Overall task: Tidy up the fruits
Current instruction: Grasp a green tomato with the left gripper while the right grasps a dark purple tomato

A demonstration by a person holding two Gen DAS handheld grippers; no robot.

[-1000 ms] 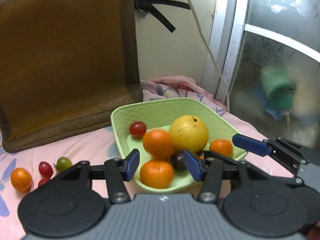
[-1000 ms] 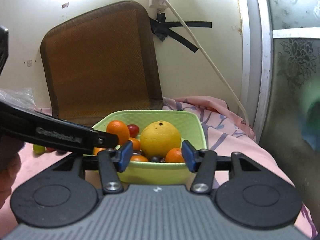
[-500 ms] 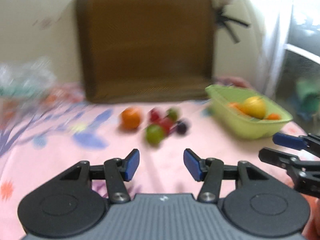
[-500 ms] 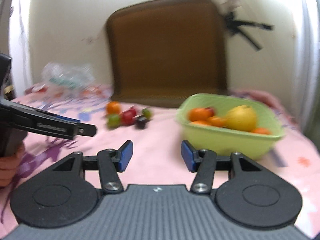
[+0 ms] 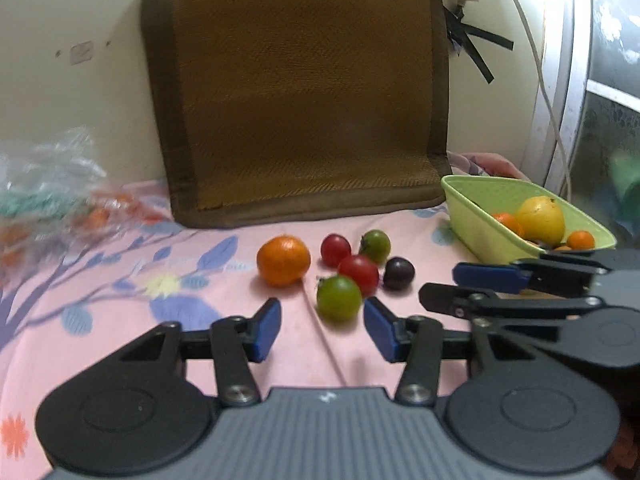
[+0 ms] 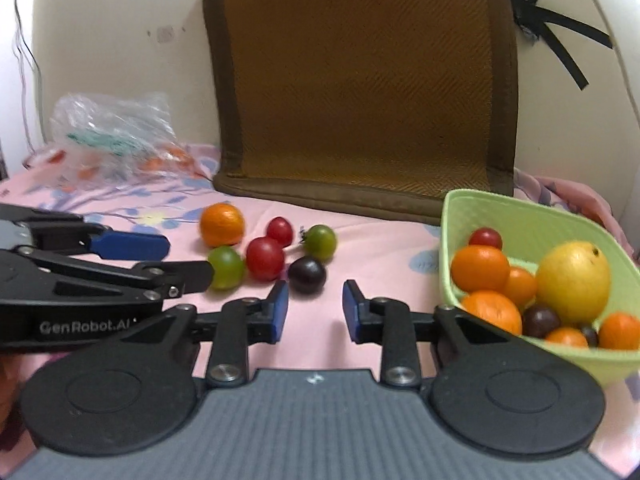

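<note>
Loose fruit lies on the pink cloth: an orange mandarin [image 5: 283,261], two red tomatoes [image 5: 358,274], two green tomatoes [image 5: 339,298] and a dark plum [image 5: 398,273]. My left gripper [image 5: 322,330] is open just short of the near green tomato. My right gripper [image 6: 314,312] is open, a little short of the dark plum [image 6: 307,275]. The green basket [image 6: 520,220] at the right holds a yellow fruit [image 6: 573,282], several mandarins, a red tomato and dark plums. The left gripper shows from the side [image 6: 120,258] in the right wrist view.
A brown woven cushion [image 5: 300,92] leans on the wall behind the fruit. A crumpled plastic bag [image 6: 112,136] lies at the back left. A white cable and black tape run down the wall at the right. Bare pink cloth lies in front of the fruit.
Both grippers have swung left from over the basket to the loose fruit on the cloth and come closer to it. Both stay open and empty.
</note>
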